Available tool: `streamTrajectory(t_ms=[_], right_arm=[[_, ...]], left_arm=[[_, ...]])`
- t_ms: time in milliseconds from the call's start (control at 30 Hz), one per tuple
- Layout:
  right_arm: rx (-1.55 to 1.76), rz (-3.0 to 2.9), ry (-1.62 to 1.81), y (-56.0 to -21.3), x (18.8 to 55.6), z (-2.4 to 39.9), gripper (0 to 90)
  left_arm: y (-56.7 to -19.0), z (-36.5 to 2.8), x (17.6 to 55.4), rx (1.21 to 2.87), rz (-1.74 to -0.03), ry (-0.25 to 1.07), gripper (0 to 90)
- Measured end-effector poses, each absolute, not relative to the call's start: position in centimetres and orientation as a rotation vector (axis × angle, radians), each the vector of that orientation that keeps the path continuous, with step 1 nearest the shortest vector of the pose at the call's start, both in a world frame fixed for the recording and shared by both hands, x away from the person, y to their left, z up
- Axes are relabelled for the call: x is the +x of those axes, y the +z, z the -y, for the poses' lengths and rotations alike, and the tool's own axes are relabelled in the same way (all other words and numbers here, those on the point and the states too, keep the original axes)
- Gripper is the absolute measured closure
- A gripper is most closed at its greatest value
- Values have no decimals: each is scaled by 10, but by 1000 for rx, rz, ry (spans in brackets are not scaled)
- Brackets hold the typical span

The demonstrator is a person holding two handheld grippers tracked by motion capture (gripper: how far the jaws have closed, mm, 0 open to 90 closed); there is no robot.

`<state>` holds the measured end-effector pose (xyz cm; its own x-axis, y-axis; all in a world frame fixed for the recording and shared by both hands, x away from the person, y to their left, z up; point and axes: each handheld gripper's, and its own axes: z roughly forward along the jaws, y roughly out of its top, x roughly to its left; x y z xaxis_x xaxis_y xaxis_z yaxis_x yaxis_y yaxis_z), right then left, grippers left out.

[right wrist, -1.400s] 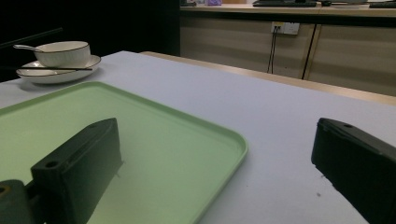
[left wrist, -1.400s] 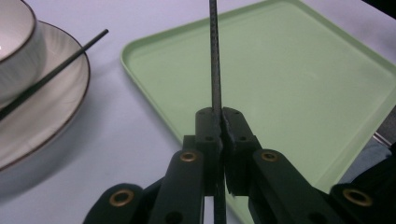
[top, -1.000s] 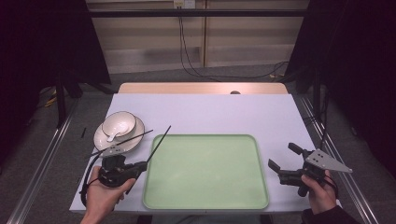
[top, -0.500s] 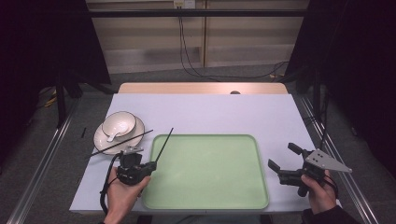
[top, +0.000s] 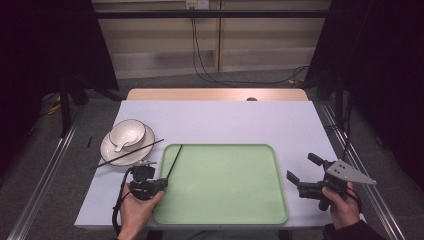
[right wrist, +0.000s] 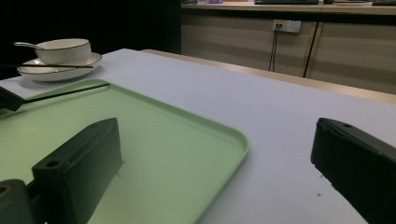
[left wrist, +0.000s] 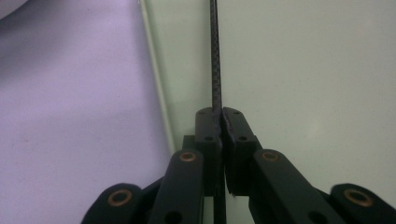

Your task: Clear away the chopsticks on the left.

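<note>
Left tongs carrying one chopstick onto the green tray

The chopstick (top: 174, 161), thin, dark and woven-looking, was clamped at its near end between the closed pads of the left tongs (top: 161, 183); its shaft ran forward over the tray (top: 280, 200) just inside the tray's left rim, far tip near the tray's far-left corner. Gripping it by the end probably let the rod be laid flat on the tray. A second chopstick (top: 131, 153) lay slantwise across the plate (top: 107, 151) near the counter's (top: 225, 120) left edge, its near end overhanging; a bowl (top: 127, 132) with a spoon (top: 121, 145) sat on the plate. The right tongs (top: 305, 174) stood wide apart and empty by the tray's right rim, near the counter's right edge, likely waiting.
</note>
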<state>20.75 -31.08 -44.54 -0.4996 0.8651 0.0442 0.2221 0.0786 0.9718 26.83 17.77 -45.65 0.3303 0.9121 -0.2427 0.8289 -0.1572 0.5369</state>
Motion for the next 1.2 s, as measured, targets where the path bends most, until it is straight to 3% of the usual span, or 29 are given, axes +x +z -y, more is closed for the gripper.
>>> streamTrajectory(t_ms=[400, 533, 867, 1200], right_arm=[[1071, -1797, 1453, -445, 207, 310, 16], [1071, -1797, 1461, -445, 207, 310, 16], [1062, -1799, 1461, -445, 207, 310, 16], [1063, -1791, 1459, -445, 207, 310, 16]], left_arm=[[-459, -174, 269, 2040, -1490, 192, 822], [-459, -176, 269, 2055, -1425, 191, 698], [-453, -182, 268, 2073, -1282, 224, 521], [-441, -190, 258, 2020, -1051, 309, 267]])
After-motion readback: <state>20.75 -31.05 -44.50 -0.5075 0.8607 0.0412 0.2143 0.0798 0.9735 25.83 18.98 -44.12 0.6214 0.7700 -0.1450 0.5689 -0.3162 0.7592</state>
